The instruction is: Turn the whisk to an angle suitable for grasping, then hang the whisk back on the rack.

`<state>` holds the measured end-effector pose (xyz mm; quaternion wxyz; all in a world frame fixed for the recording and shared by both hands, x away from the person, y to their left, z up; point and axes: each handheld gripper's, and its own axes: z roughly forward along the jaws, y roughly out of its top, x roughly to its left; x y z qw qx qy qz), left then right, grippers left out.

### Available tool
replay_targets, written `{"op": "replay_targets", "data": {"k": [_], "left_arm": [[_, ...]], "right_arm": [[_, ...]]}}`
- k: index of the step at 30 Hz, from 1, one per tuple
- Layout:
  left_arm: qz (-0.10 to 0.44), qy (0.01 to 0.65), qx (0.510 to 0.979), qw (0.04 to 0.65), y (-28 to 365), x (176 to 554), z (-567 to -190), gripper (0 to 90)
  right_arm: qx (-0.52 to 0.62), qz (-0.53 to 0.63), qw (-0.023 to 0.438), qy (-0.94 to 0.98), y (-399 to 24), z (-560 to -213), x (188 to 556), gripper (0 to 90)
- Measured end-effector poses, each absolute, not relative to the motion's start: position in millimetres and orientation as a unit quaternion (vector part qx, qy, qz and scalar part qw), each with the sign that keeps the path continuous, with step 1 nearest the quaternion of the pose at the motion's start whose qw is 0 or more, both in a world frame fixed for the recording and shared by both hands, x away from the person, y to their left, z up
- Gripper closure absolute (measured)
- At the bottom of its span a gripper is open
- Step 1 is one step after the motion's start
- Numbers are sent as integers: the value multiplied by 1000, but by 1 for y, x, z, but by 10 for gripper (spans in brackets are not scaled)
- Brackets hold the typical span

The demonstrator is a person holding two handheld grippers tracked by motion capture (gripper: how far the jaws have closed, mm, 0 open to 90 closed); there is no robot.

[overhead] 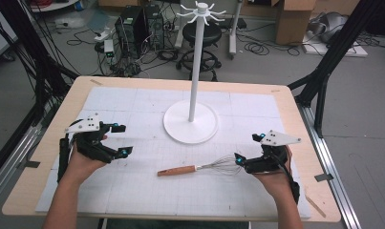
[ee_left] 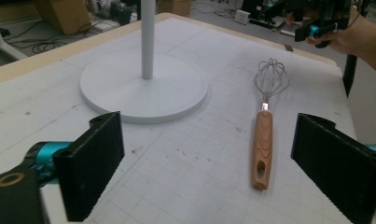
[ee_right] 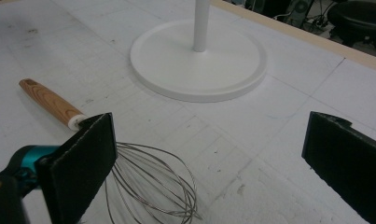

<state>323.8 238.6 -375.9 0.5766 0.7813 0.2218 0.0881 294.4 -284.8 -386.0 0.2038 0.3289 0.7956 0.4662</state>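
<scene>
Whisk [overhead: 199, 167] lies flat at 6 o'clock of the hook stand [overhead: 190, 122], probably to get hung. Both the left gripper [overhead: 114, 139] and right gripper [overhead: 248, 149] have jaws wide open, holding nothing

High view overhead facing forward, gripper views low, sharing whisk [overhead: 199, 167]

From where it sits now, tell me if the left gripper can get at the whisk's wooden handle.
Probably yes: the left gripper is open, and bare mat lies between it and the whisk handle, with the stand off to the side.
</scene>
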Motion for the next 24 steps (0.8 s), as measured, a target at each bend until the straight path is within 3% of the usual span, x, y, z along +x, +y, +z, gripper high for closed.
{"op": "replay_targets", "data": {"k": [7, 9, 24], "left_arm": [[97, 223, 782, 573, 241, 323, -374, 58], [103, 228, 784, 568, 241, 322, -374, 16], [108, 225, 796, 551, 234, 323, -377, 16]], "right_arm": [[331, 462, 198, 799, -282, -388, 297, 21], [331, 463, 198, 798, -282, -388, 298, 21], [334, 464, 196, 797, -281, -388, 299, 21]]}}
